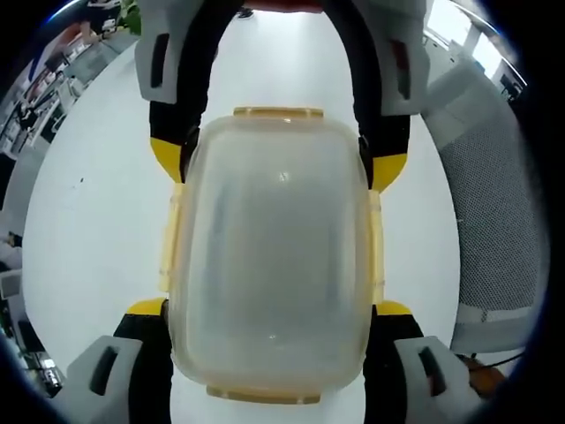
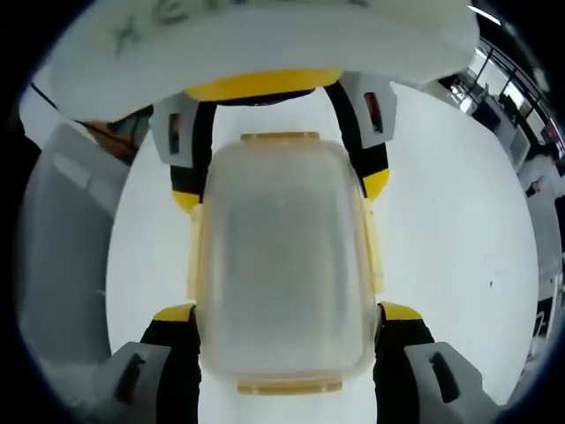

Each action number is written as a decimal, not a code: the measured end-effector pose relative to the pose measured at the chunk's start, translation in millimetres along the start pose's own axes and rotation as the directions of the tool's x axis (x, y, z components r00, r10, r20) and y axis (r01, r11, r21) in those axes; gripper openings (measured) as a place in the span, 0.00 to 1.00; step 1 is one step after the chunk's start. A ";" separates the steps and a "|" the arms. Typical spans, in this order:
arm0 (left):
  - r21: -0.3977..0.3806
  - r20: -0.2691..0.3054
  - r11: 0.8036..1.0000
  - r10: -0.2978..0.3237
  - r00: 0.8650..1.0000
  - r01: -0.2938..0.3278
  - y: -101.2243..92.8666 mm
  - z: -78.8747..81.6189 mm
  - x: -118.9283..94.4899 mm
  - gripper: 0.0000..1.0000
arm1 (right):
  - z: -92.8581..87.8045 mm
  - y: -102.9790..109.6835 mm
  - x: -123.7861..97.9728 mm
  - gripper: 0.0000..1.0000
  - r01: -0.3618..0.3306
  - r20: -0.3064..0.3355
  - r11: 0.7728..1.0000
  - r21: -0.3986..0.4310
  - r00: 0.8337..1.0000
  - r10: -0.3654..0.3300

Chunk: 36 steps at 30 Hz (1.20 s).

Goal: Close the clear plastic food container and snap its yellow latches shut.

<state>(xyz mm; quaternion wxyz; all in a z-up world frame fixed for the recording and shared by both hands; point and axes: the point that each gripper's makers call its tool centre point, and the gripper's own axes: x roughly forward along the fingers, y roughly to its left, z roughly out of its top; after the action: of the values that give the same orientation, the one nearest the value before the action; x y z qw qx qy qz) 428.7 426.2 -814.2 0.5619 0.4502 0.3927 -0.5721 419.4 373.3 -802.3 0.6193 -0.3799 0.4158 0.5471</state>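
The container [image 1: 274,265] is lying lid-on on the white counter [image 1: 97,230], its long axis running from one tool to the other. The left tool [image 1: 269,309] and right tool [image 2: 287,314] are standing wide open, straddling opposite ends, gripping nothing, equally near.

The counter [image 1: 97,221] was a plain white, smooth surface, also seen in the right gripper view [image 2: 450,221]. A clear plastic container [image 1: 278,256] with its lid on and yellow latches [image 1: 168,243] along its rim lay on it, near the middle of the surface; the same container [image 2: 282,256] appeared in the right gripper view. A tiny dark speck [image 1: 82,180] marked the white surface.
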 end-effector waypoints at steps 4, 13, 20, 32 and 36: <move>-0.003 0.002 1.000 0.001 1.000 -0.001 6.2 0.3 0.4 0.91 | 0.3 -6.0 -0.3 0.82 0.001 0.004 1.000 -0.001 1.000 -0.001; -0.006 0.007 1.000 0.002 1.000 -0.002 22.3 -1.0 0.4 0.91 | 2.5 -22.1 0.4 0.82 0.002 0.008 1.000 -0.002 1.000 -0.002; -0.013 0.008 1.000 0.005 1.000 -0.005 36.2 -0.9 0.4 0.91 | 3.1 -37.2 1.0 0.82 0.002 0.008 1.000 -0.006 1.000 -0.002; -0.019 0.012 1.000 0.006 1.000 -0.006 58.1 0.1 2.3 0.91 | 3.4 -59.0 1.5 0.82 0.004 0.013 1.000 -0.010 1.000 -0.004; -0.021 0.015 1.000 0.008 1.000 -0.007 65.1 0.3 2.8 0.91 | 3.6 -65.7 1.7 0.82 0.006 0.016 1.000 -0.010 1.000 -0.006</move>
<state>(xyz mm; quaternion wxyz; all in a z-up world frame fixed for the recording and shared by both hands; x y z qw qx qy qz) 493.6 421.3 -813.1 0.5719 0.4411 0.3927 -0.5693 485.2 369.9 -801.5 0.6222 -0.3798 0.4072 0.5503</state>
